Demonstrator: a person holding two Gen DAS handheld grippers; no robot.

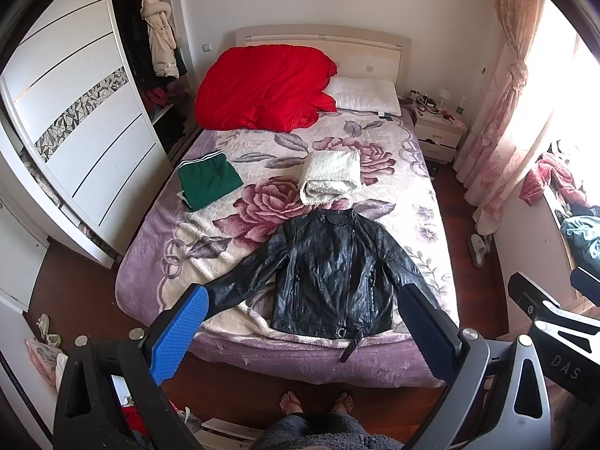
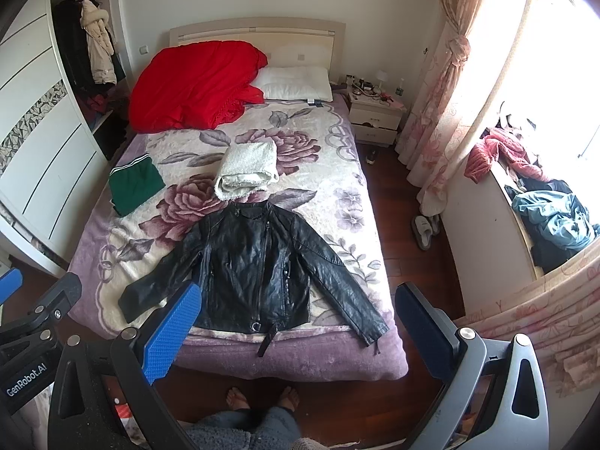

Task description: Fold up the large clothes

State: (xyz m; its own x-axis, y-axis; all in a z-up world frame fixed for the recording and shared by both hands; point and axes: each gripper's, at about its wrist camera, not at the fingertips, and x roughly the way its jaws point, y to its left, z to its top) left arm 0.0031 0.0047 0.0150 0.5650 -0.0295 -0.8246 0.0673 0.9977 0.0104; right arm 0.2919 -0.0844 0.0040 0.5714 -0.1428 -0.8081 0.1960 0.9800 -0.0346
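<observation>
A black leather jacket (image 1: pixel 330 273) lies spread flat, front up, sleeves out, near the foot of the bed (image 1: pixel 157 247); it also shows in the right wrist view (image 2: pixel 255 270). My left gripper (image 1: pixel 303 300) is open and empty, held above the foot edge of the bed. My right gripper (image 2: pixel 298 296) is open and empty too, beside the left one. A folded green garment (image 1: pixel 208 183) and a folded white knit (image 1: pixel 330 176) lie further up the bed.
A red quilt (image 1: pixel 262 86) and a white pillow (image 1: pixel 363 95) sit at the headboard. A wardrobe (image 1: pixel 75 120) stands left, a nightstand (image 1: pixel 438 131) and curtains (image 1: pixel 498 120) right. Clothes pile on the window ledge (image 2: pixel 543 202). Slippers (image 2: pixel 423 230) lie on the floor.
</observation>
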